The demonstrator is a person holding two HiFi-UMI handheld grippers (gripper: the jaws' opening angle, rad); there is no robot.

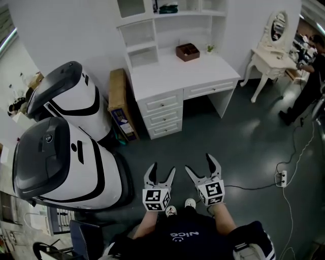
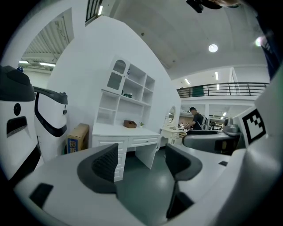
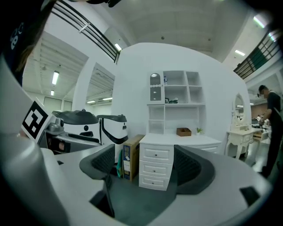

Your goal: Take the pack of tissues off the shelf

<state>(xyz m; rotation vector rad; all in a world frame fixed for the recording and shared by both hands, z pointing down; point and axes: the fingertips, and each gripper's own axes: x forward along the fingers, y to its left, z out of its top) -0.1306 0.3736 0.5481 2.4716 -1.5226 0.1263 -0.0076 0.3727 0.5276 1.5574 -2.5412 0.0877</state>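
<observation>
While our left gripper (image 1: 163, 170) and right gripper (image 1: 199, 163) hang spread and empty at bottom centre, we see the pack of tissues (image 1: 168, 8) well apart at top centre, neither clearly nearer.

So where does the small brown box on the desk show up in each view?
Head view: brown box upper centre, on the white desk.
Left gripper view: brown box slightly left of centre, on that desktop.
Right gripper view: brown box right of centre, same desktop.
Shared landmark: cardboard box standing beside the desk's drawers.
</observation>
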